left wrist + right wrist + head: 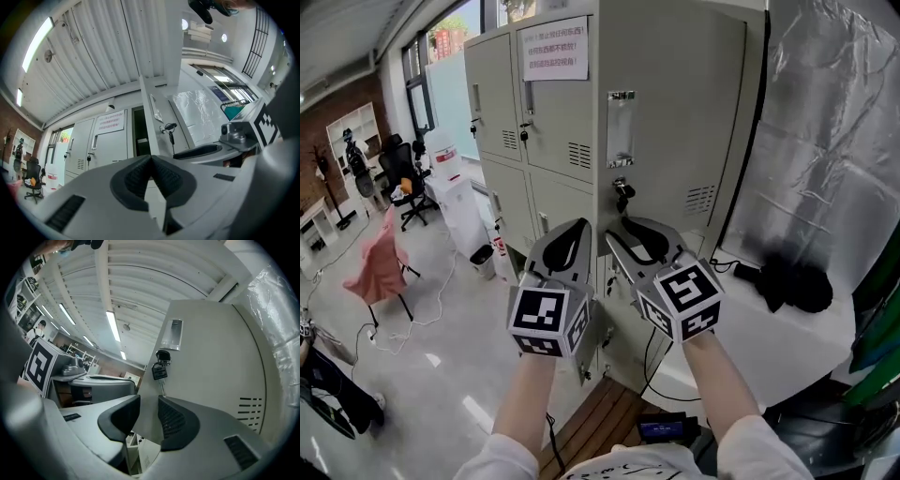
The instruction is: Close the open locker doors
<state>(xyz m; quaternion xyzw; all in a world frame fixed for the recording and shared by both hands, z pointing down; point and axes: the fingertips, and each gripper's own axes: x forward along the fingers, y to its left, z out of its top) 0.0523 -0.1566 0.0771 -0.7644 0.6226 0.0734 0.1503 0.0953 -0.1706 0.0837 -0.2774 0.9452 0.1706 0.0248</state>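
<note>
**Office corner, grey lockers, one door ajar**

We face a bank of grey lockers (pixel 546 127). The open door (pixel 675 122) swings out straight ahead, a key (pixel 159 370) hanging in its lock. Our left gripper (pixel 151 159) is pinched together and empty. Our right gripper (pixel 149 401) gapes narrowly, with the door's edge showing in the gap.

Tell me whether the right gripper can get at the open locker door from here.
Probably yes. The right gripper faces the open locker door just below its key, jaws apart, with nothing in between. The left gripper, shut, sits beside it, out of the way.
</note>
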